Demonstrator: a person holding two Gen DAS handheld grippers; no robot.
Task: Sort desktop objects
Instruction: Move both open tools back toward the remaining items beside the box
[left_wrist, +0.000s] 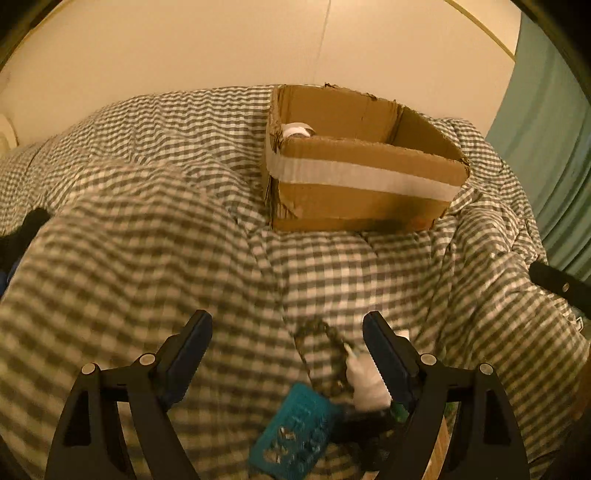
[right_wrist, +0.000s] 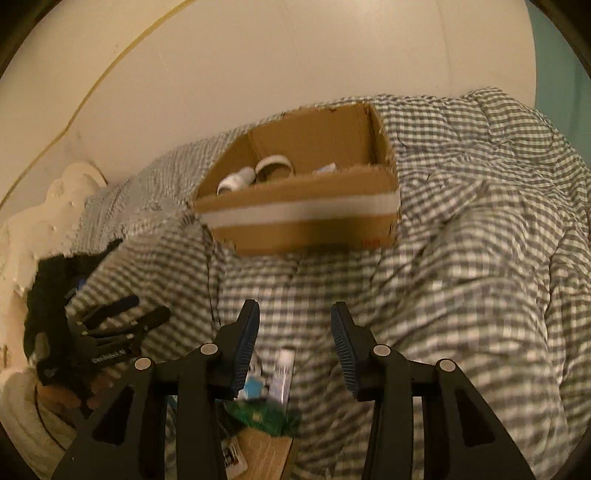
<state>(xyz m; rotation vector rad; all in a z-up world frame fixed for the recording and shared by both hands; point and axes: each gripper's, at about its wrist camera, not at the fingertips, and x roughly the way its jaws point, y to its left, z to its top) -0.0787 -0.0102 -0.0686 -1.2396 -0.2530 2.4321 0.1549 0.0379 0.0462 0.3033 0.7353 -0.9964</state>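
Observation:
An open cardboard box (left_wrist: 354, 184) with a white tape band sits on a checked quilt (left_wrist: 147, 221); it also shows in the right wrist view (right_wrist: 299, 218), holding a white tape roll (right_wrist: 275, 166) and a white cylinder (right_wrist: 236, 181). My left gripper (left_wrist: 287, 321) is open and empty above a teal perforated piece (left_wrist: 295, 435), a dark chain (left_wrist: 325, 336) and a white object (left_wrist: 365, 380). My right gripper (right_wrist: 294, 312) is open and empty above a small white tube (right_wrist: 284, 373), a blue-white item (right_wrist: 255, 384) and a green board (right_wrist: 262, 415). The left gripper shows at the left in the right wrist view (right_wrist: 147, 308).
A pale wall (left_wrist: 221, 44) stands behind the quilt. A teal curtain (left_wrist: 546, 147) hangs at the right. A cream padded headboard (right_wrist: 40, 229) is at the left. A wooden surface (right_wrist: 262, 454) with a card lies below the right gripper.

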